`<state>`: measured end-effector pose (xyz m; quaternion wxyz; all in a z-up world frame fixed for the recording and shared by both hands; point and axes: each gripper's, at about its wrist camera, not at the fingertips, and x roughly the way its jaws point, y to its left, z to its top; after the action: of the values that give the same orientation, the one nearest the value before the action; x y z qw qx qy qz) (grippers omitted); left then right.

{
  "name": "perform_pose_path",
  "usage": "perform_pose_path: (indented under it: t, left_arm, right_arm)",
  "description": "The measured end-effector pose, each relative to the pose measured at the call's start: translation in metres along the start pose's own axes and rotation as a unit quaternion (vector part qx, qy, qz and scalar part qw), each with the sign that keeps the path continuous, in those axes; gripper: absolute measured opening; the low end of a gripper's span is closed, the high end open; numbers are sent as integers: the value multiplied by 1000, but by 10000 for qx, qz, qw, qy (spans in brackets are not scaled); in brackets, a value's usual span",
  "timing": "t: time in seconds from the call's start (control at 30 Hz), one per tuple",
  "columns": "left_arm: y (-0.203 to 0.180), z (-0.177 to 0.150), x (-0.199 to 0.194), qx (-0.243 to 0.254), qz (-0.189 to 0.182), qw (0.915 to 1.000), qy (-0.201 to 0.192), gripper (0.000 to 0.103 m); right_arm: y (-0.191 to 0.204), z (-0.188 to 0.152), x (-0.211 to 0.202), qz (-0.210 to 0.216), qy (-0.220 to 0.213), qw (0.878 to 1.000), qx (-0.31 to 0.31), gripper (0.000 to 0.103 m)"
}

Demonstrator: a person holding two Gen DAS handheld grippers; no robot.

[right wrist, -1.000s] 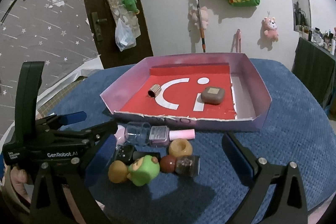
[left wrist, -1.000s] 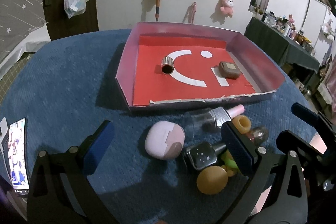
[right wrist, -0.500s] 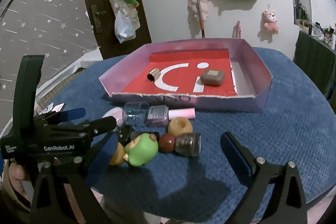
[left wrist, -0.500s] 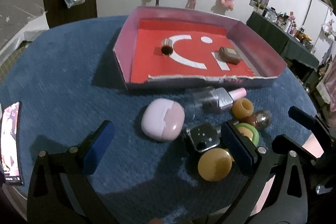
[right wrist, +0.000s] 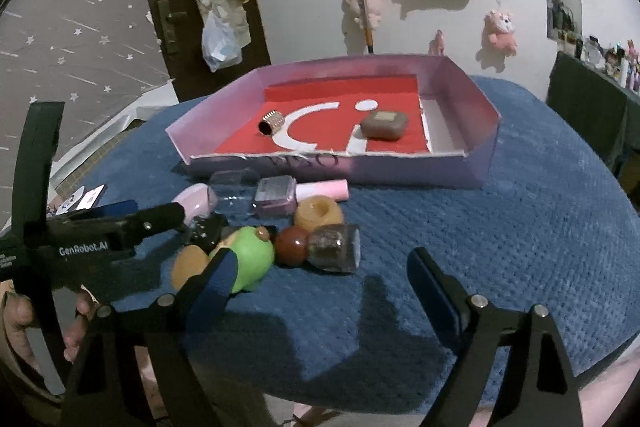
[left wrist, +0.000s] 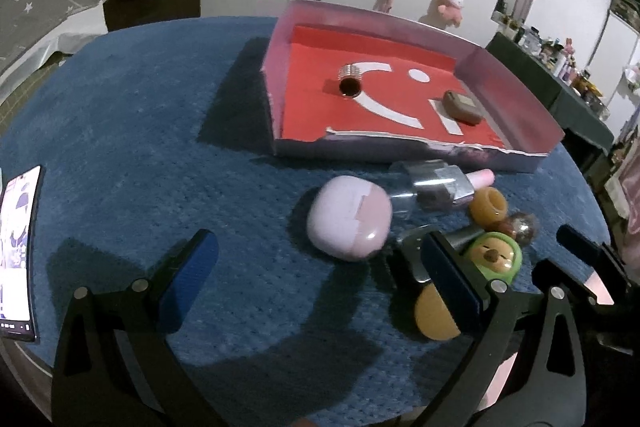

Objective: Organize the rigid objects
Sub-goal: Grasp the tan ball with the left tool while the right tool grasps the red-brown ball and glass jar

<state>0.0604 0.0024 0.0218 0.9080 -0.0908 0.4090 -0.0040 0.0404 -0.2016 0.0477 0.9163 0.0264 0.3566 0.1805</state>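
A pink-walled tray (left wrist: pixel 280 75) (right wrist: pixel 476 103) with a red floor holds a silver ring-shaped cylinder (left wrist: pixel 350 79) (right wrist: pixel 272 121) and a brown case (left wrist: pixel 462 102) (right wrist: pixel 384 124). In front of it lie a pink earbud case (left wrist: pixel 349 223) (right wrist: pixel 196 201), a nail polish bottle (left wrist: pixel 440 183) (right wrist: pixel 280 195), an amber ring (left wrist: pixel 488 205) (right wrist: pixel 319 213), a green figure (left wrist: pixel 496 257) (right wrist: pixel 250 257), a brown bead with metal cap (right wrist: pixel 316 247) and a dark starred bottle (right wrist: pixel 206 233). My left gripper (left wrist: pixel 320 279) is open just before the earbud case. My right gripper (right wrist: pixel 320 287) is open just before the bead.
The objects lie on a round table with a blue cloth (left wrist: pixel 140 131) (right wrist: pixel 520 227). A phone (left wrist: pixel 18 251) lies at its left edge. The left gripper's body (right wrist: pixel 80 247) reaches in from the left in the right wrist view. A door and a wall with hung toys stand behind.
Both grippers have moved; the tray looks farther off in the left wrist view, and the pile sits nearer the right gripper's fingers. Both stay open. The objects have not moved.
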Motion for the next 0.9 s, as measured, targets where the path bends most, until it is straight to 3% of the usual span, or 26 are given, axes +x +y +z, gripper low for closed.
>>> perform_pose_path:
  t: [0.2, 0.43, 0.57, 0.67, 0.9]
  left_arm:
    - [1, -4, -2, 38, -98, 9999, 46, 103]
    - [-12, -19, -16, 262, -491, 9984, 109, 103]
    - [-35, -25, -14, 571, -622, 9963, 187, 103]
    - [-43, -29, -2, 605, -595, 9957, 372, 103]
    - [-50, -36, 2, 706, -416, 9961, 332, 102]
  right_arm:
    - [18, -3, 3, 193, 29, 9994, -292, 89]
    - [-12, -2, 5, -124, 14, 9997, 202, 89]
    - [-20, -4, 16, -241, 229, 9994, 122, 89]
    - [-16, -6, 22, -262, 248, 9993, -54, 89]
    - [-10, 5, 34, -234, 152, 9992, -283, 89]
